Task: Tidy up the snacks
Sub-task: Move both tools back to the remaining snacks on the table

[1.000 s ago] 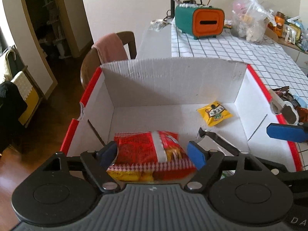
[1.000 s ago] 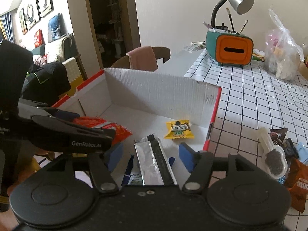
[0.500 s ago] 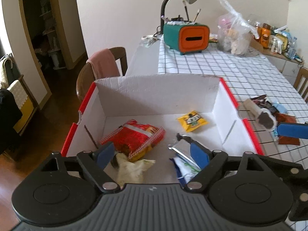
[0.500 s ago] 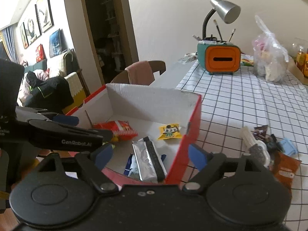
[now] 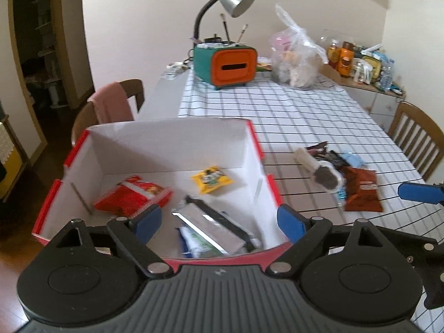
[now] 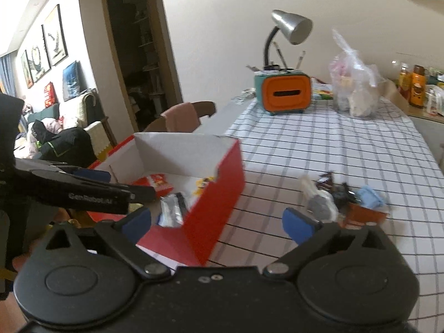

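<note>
The left tool (image 5: pixel 219 222) hung released over the box (image 5: pixel 254 149), its jaws having just been opening with nothing gripped. Ahead of it inside lay a red bag (image 5: pixel 130 195), a yellow packet (image 5: pixel 212 180) and a silver pack (image 5: pixel 211 226). The right tool (image 6: pixel 216 223) had also just been opening, empty, with loose snacks (image 6: pixel 344 197) on the tabletop (image 6: pixel 347 144) ahead to its right.

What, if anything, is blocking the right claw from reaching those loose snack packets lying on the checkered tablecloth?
Nothing visible. The right gripper is open and empty; bare tablecloth lies between it and the snack pile. The red box sits off to the side, not in the path.
</note>
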Demonstrator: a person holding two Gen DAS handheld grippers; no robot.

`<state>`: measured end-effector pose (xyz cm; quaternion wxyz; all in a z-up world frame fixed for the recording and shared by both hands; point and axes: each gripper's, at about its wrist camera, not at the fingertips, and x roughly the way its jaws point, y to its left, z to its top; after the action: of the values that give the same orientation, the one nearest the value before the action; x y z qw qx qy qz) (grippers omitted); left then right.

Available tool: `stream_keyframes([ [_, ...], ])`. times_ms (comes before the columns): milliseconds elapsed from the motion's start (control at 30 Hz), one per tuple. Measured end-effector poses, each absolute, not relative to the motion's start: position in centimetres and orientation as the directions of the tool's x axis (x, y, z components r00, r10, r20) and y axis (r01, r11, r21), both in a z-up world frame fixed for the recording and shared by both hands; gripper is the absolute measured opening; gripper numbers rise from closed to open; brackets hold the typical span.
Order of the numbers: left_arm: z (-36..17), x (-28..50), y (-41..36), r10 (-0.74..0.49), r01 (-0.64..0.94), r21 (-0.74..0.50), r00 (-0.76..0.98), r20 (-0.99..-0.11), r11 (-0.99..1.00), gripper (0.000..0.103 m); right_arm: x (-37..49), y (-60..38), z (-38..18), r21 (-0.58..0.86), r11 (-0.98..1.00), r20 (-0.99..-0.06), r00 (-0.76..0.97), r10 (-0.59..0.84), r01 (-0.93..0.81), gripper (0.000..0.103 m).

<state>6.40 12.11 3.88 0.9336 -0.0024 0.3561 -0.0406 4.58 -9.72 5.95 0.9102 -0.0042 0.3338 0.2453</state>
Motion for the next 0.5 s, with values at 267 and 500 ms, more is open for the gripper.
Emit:
stream_keyframes([
  [267,2.8,7.6,7.3,-0.13,0.117,-0.064,0.728,-0.674,0.991,0.09,4.1,-16.1,4.0,0.13,0.912,-0.631,0.678,0.378,-0.388,0.103],
  [500,1.5,9.8,1.7,-0.114,0.118,-0.042,0.716,-0.689,0.992,0.095,4.7,-20.1,1.3,0.069,0.929,-0.664,0.679,0.314,-0.363,0.103],
])
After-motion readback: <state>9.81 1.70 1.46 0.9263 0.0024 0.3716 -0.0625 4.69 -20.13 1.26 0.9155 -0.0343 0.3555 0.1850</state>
